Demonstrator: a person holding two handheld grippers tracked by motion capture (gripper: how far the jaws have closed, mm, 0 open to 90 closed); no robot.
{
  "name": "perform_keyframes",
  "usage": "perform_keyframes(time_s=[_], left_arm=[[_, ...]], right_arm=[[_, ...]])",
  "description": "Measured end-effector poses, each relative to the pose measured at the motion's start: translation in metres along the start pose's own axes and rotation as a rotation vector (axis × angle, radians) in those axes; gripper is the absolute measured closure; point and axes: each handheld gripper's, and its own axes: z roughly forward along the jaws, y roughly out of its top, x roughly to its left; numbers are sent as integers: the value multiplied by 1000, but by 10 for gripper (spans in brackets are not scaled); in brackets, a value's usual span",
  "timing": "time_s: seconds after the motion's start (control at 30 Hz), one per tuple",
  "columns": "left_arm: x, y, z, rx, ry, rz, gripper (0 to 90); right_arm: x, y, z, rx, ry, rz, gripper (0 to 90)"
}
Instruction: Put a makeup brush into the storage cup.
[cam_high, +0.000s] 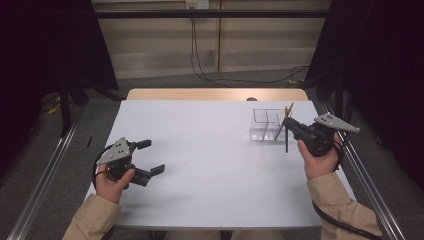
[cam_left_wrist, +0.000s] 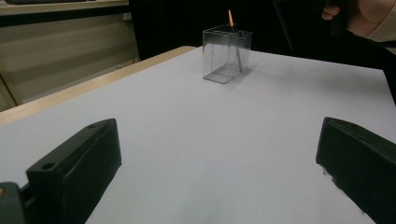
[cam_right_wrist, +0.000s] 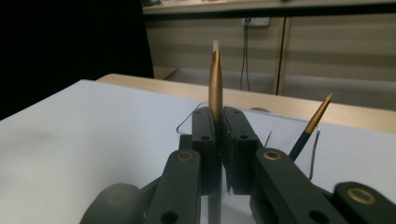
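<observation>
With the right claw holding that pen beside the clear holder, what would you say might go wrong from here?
1. The right claw pinches the slim pen on a short stretch, so it may swivel or slip in the grip.
2. The clear holder looks light and stands free, with the left claw open and far off; a nudge might tip it.
3. A second pen already leans inside and may get knocked or block the way.

Held pencil (cam_right_wrist: 215, 84): lower shaft hidden between right gripper (cam_right_wrist: 218, 122) jaws; tip blurred.
</observation>
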Motion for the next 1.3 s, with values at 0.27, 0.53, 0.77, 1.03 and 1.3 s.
perform_keyframes(time_s=[0.27, 0.53, 0.77, 1.03, 1.3], left_arm=[[0, 0, 0, -4, 1, -4, 0], [0, 0, 0, -4, -4, -5, 0], [0, -1, 0, -4, -10, -9, 0], [0, -1, 1, -5, -7, -11, 0], [1, -1, 0, -4, -8, -9, 0]], right_arm=[[0, 1, -2, -77, -16, -6, 838], [2, 3, -2, -106, -23, -24, 838], [1, 4, -2, -128, -27, -20, 838], [0, 7, -1, -138, -32, -29, 838], [-1, 11, 0, -163, -34, -25, 838]])
